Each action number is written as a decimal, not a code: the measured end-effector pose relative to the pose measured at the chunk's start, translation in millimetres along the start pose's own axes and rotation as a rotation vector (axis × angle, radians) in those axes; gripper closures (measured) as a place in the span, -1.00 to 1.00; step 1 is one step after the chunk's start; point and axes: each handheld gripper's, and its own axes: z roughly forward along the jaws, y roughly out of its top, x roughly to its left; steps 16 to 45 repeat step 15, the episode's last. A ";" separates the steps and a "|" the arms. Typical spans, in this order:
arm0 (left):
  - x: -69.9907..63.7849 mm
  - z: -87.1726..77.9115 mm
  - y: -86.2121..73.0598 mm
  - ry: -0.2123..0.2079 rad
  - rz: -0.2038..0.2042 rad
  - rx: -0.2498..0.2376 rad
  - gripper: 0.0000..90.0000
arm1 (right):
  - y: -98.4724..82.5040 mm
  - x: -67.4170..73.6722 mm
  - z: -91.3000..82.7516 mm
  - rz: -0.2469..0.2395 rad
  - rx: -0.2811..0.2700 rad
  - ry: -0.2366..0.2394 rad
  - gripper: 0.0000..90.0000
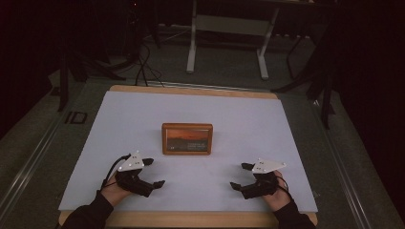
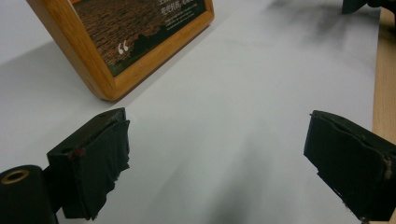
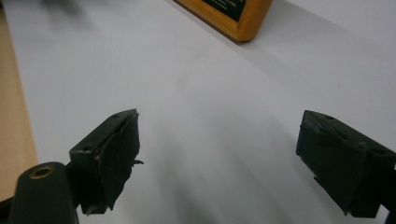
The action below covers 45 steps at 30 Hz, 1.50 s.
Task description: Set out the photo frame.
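A wooden-framed picture (image 1: 186, 139) with a dark orange sunset image stands upright in the middle of the white table sheet (image 1: 143, 114). My left gripper (image 1: 154, 172) rests near the front left, jaws spread wide and empty, aimed toward the frame. My right gripper (image 1: 241, 176) rests at the front right, also open and empty. In the left gripper view the frame's lower corner (image 2: 112, 74) lies just beyond the left jaw, with open sheet between my gripper (image 2: 215, 154) jaws. In the right gripper view the frame's corner (image 3: 238, 18) sits at the top, well ahead of my gripper (image 3: 217, 156).
The sheet covers a wooden tabletop whose bare edge (image 1: 191, 219) shows along the front. Beyond the table stand a white desk frame (image 1: 229, 43), cables and dark stands on a grey floor. Open sheet surrounds the frame on all sides.
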 end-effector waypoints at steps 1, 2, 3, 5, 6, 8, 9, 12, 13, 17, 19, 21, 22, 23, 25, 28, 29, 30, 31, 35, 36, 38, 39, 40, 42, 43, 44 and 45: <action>-0.6 0.1 0.2 -0.001 0.004 -0.001 -0.84 | -0.8 -0.2 -0.4 0.000 0.000 -0.004 -0.71; -0.8 0.1 0.4 -0.002 0.006 -0.002 -0.84 | -1.4 -1.0 -0.8 0.009 -0.001 -0.004 -0.71; -1.1 0.5 0.6 -0.003 0.006 -0.005 -0.84 | -1.4 -1.3 -0.6 0.009 -0.003 -0.005 -0.71; -1.0 1.3 0.7 -0.007 0.004 -0.005 -0.84 | -1.6 -1.7 -0.1 0.012 -0.008 0.003 -0.71; -1.0 1.3 0.7 -0.007 0.004 -0.005 -0.84 | -1.6 -1.7 -0.1 0.012 -0.008 0.003 -0.71; -1.1 2.0 0.4 -0.011 0.007 -0.005 -0.84 | -1.6 -2.7 0.7 0.014 -0.012 0.000 -0.71; -1.1 2.0 0.2 -0.013 0.005 -0.007 -0.84 | -1.9 -3.1 1.0 0.019 -0.013 0.002 -0.71; -1.1 1.3 -0.1 -0.013 0.003 -0.010 -0.84 | -3.1 -4.7 1.7 0.022 -0.008 0.001 -0.71; -1.2 1.1 -0.2 -0.013 0.004 -0.010 -0.84 | -3.4 -5.1 1.7 0.022 -0.006 0.001 -0.71; -1.4 0.9 -0.5 -0.013 0.005 -0.011 -0.84 | -3.3 -5.1 1.6 0.024 -0.009 0.001 -0.71; -1.4 0.9 -0.5 -0.013 0.005 -0.011 -0.84 | -3.3 -5.1 1.6 0.024 -0.009 0.001 -0.71; -1.4 0.9 -0.5 -0.013 0.005 -0.011 -0.84 | -3.3 -5.1 1.6 0.024 -0.009 0.001 -0.71; -1.4 0.9 -0.5 -0.013 0.005 -0.011 -0.84 | -3.3 -5.1 1.6 0.024 -0.009 0.001 -0.71; -1.4 0.9 -0.5 -0.013 0.005 -0.011 -0.84 | -3.3 -5.1 1.6 0.024 -0.009 0.001 -0.71; -1.4 0.9 -0.5 -0.013 0.005 -0.011 -0.84 | -3.3 -5.1 1.6 0.024 -0.009 0.001 -0.71; -1.4 0.9 -0.5 -0.013 0.005 -0.011 -0.84 | -3.3 -5.1 1.6 0.024 -0.009 0.001 -0.71; -1.4 0.9 -0.5 -0.013 0.005 -0.011 -0.84 | -3.3 -5.1 1.6 0.024 -0.009 0.001 -0.71; -1.4 0.9 -0.5 -0.013 0.005 -0.011 -0.84 | -3.3 -5.1 1.6 0.024 -0.009 0.001 -0.71; -1.4 0.9 -0.5 -0.013 0.005 -0.011 -0.84 | -3.3 -5.1 1.6 0.024 -0.009 0.001 -0.71; -1.4 0.9 -0.5 -0.013 0.005 -0.011 -0.84 | -3.3 -5.1 1.6 0.024 -0.009 0.001 -0.71; -1.4 0.9 -0.5 -0.013 0.005 -0.011 -0.84 | -3.3 -5.1 1.6 0.024 -0.009 0.001 -0.71; -1.4 0.9 -0.5 -0.013 0.005 -0.011 -0.84 | -3.3 -5.1 1.6 0.024 -0.009 0.001 -0.71; -1.4 0.9 -0.5 -0.013 0.005 -0.011 -0.84 | -3.3 -5.1 1.6 0.024 -0.009 0.001 -0.71; -1.4 0.9 -0.5 -0.013 0.005 -0.011 -0.84 | -3.3 -5.1 1.6 0.024 -0.009 0.001 -0.71; -1.4 0.9 -0.5 -0.013 0.005 -0.011 -0.84 | -3.3 -5.1 1.6 0.024 -0.009 0.001 -0.71; -1.4 0.9 -0.5 -0.013 0.005 -0.011 -0.84 | -3.3 -5.1 1.6 0.024 -0.009 0.001 -0.71; -1.4 0.9 -0.5 -0.013 0.005 -0.011 -0.84 | -3.3 -5.1 1.6 0.024 -0.009 0.001 -0.71; -1.4 0.9 -0.5 -0.013 0.005 -0.011 -0.84 | -3.3 -5.1 1.6 0.024 -0.009 0.001 -0.71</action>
